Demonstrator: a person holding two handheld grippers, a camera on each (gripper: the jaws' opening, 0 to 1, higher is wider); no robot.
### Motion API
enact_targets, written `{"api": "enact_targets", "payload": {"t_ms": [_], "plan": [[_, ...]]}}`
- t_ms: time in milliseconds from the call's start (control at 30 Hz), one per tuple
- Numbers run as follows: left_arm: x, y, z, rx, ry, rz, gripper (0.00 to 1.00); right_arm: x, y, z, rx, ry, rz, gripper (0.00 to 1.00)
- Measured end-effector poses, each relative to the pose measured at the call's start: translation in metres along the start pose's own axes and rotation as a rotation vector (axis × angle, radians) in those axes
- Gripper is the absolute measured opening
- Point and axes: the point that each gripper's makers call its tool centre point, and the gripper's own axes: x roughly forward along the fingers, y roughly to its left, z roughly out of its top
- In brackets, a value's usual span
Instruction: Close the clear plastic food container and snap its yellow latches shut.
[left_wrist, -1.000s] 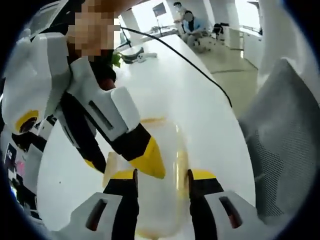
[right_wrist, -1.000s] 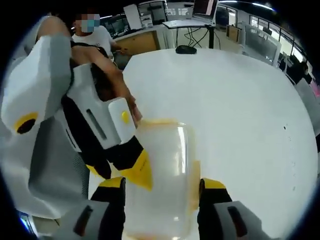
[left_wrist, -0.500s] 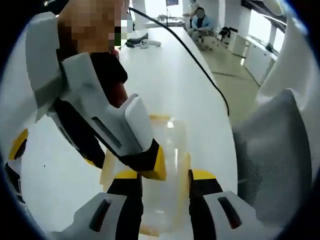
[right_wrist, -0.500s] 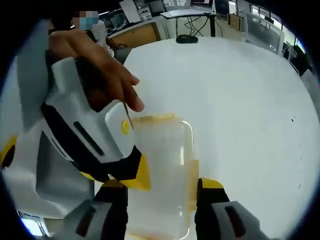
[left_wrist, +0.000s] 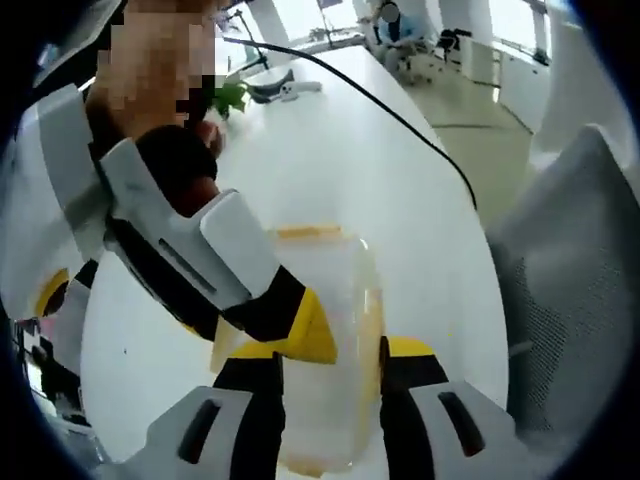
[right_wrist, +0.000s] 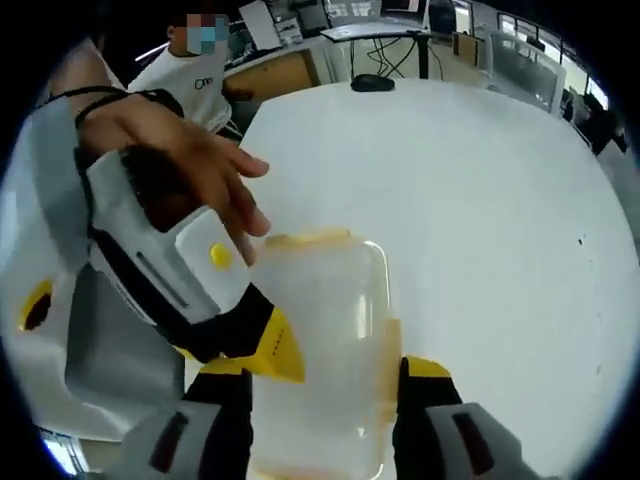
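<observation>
The clear plastic container (left_wrist: 330, 300) lies lengthwise on the white table (left_wrist: 330, 150), with my left gripper (left_wrist: 325, 365) clamped across its near end, one jaw on each long side. Yellow latches (left_wrist: 368, 315) run along its right side and far end. My right gripper's yellow-tipped finger (left_wrist: 300, 330) reaches in from the upper left onto the container's left edge. In the right gripper view the container (right_wrist: 320, 330) sits between the jaws of my right gripper (right_wrist: 325, 375), which grip its sides. The left gripper's yellow fingertip (right_wrist: 270, 350) touches its left side. A side latch (right_wrist: 392, 345) lies flat.
A black cable (left_wrist: 400, 130) crosses the table, and a grey mesh chair (left_wrist: 570, 300) stands close on the right. A hand (right_wrist: 200, 170) holds the left gripper. A black mouse (right_wrist: 372, 83) lies at the far table edge, near a person in a white shirt (right_wrist: 190, 70).
Both views have shifted slightly with the hands. The other gripper's body has swung a little in each view, and the hand's fingers have spread. The container stays between both pairs of jaws.
</observation>
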Motion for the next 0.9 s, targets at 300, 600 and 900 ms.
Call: {"api": "enact_targets", "payload": {"t_ms": [300, 600, 900], "plan": [[-0.001, -0.001, 0.003, 0.065, -0.001, 0.044, 0.34, -0.003, 0.001, 0.002, 0.012, -0.024, -0.037, 0.53], [0.0, 0.004, 0.003, 0.054, 0.002, 0.037, 0.39, 0.0, 0.0, -0.004, 0.027, 0.139, 0.083, 0.47], [0.0, 0.001, 0.004, 0.07, 0.0, 0.036, 0.41, -0.003, 0.002, -0.003, 0.02, 0.137, 0.051, 0.49]]}}
